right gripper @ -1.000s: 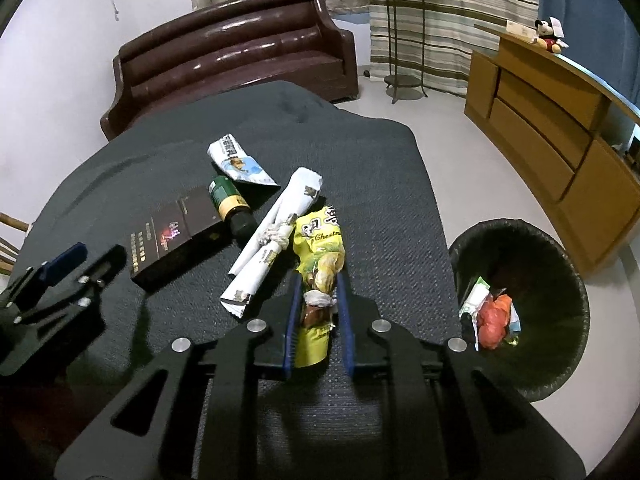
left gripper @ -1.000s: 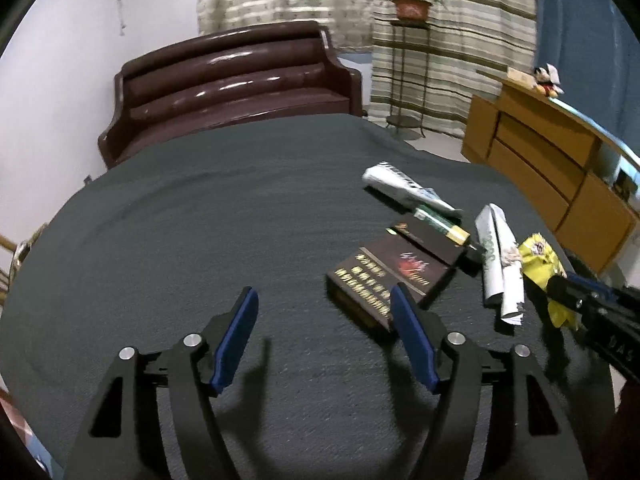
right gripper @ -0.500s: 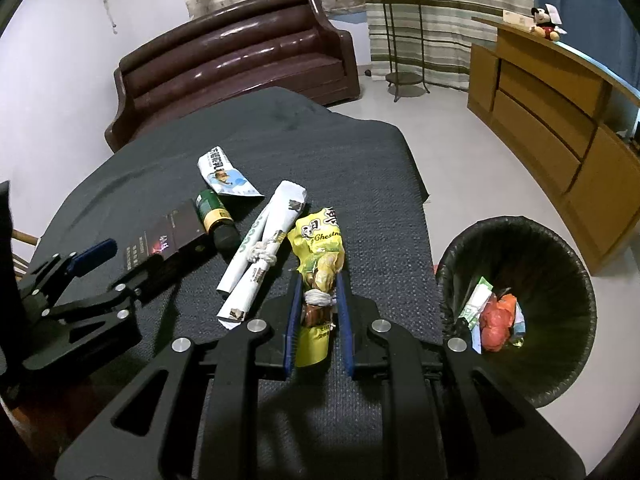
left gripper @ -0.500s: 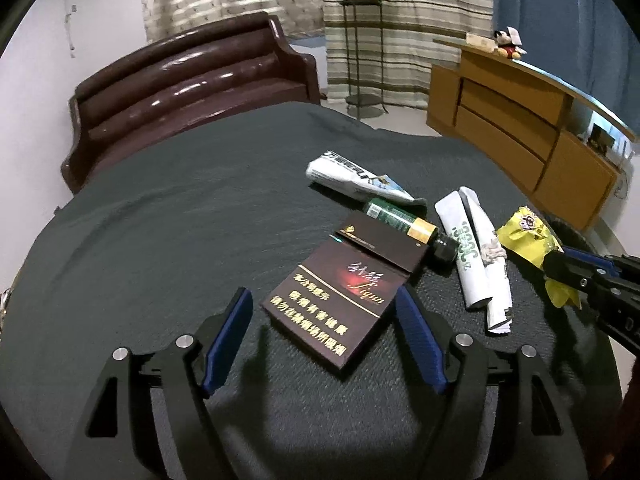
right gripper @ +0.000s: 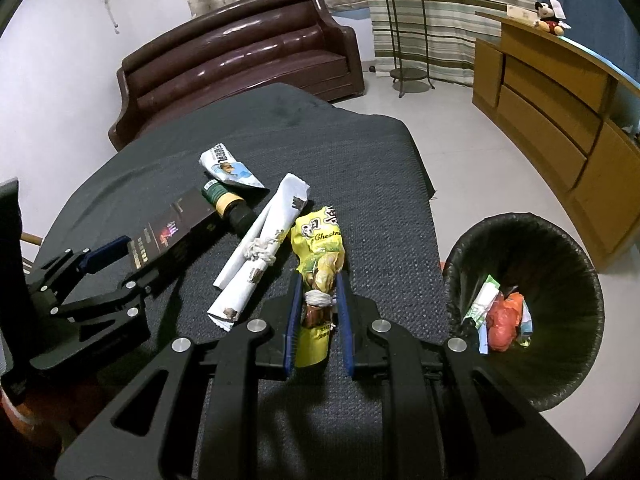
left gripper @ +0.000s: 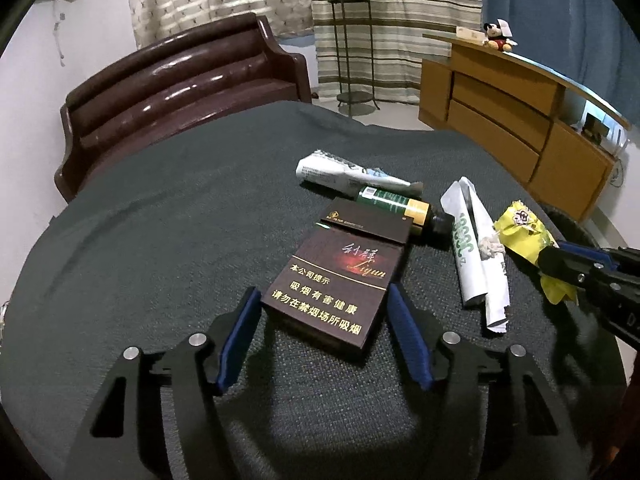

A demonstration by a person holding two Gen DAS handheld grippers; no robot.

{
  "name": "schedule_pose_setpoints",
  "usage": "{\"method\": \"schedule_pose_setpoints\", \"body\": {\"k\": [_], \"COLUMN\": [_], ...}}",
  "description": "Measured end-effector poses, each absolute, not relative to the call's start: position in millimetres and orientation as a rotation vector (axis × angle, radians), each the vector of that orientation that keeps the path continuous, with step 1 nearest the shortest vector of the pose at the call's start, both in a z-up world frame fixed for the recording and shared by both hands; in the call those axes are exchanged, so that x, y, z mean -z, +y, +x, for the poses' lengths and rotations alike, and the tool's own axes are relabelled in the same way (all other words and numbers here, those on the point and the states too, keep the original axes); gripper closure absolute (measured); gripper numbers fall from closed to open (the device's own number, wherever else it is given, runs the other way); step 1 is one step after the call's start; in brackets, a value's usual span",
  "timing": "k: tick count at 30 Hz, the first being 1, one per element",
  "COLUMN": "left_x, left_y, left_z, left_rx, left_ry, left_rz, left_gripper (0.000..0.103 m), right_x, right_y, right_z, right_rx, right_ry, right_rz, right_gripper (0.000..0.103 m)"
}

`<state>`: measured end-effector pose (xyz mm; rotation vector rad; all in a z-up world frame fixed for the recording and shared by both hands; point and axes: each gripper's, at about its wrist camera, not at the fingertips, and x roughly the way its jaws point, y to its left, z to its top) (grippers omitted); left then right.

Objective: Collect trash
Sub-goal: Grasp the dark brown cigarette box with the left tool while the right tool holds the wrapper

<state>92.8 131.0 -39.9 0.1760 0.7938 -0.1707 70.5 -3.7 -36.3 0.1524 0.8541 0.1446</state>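
Dark cloth covers the desk (left gripper: 160, 240) beside the bin (right gripper: 520, 240); right claw (right gripper: 318, 300) clamps the yellow wrapper (right gripper: 320, 248) for dropping; left claw (left gripper: 320, 336), closing, straddles the box (left gripper: 340, 280), not yet gripping.

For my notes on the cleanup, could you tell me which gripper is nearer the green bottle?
Left. The left gripper straddles the cigarette box touching the green bottle; the right gripper is farther, beyond the white roll.

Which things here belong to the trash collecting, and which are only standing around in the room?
Part of the job:
- cigarette box, between the left gripper fingers
- yellow chestnut wrapper, pinched by the right gripper
- rolled white paper
- green bottle
- crumpled printed wrapper
- black trash bin

Just around:
- brown sofa
- wooden cabinet
- plush toy
- plant stand
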Motion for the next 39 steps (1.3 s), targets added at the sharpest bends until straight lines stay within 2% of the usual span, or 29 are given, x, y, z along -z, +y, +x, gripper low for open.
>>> {"method": "schedule_pose_setpoints", "body": {"k": [10, 18, 22, 27, 33, 39], "left_x": [30, 41, 38, 42, 45, 40], "left_y": [142, 146, 145, 139, 135, 142], "left_z": [76, 71, 77, 90, 87, 79], "left_rx": [0.113, 0.111, 0.111, 0.13, 0.139, 0.089], "left_ry": [0.761, 0.84, 0.843, 0.865, 0.865, 0.826], "left_rz": [0.126, 0.107, 0.087, 0.118, 0.145, 0.116], "left_gripper": [0.041, 0.04, 0.034, 0.033, 0.042, 0.044], "right_x": [34, 33, 34, 35, 35, 33], "right_y": [-3, -2, -2, -3, -2, -2], "right_z": [63, 59, 58, 59, 59, 60], "right_rx": [-0.148, -0.152, -0.147, -0.146, -0.146, -0.148], "right_ry": [0.841, 0.84, 0.844, 0.846, 0.845, 0.832], "right_rz": [0.149, 0.145, 0.142, 0.142, 0.145, 0.144], "right_gripper": [0.086, 0.086, 0.086, 0.086, 0.086, 0.086]}}
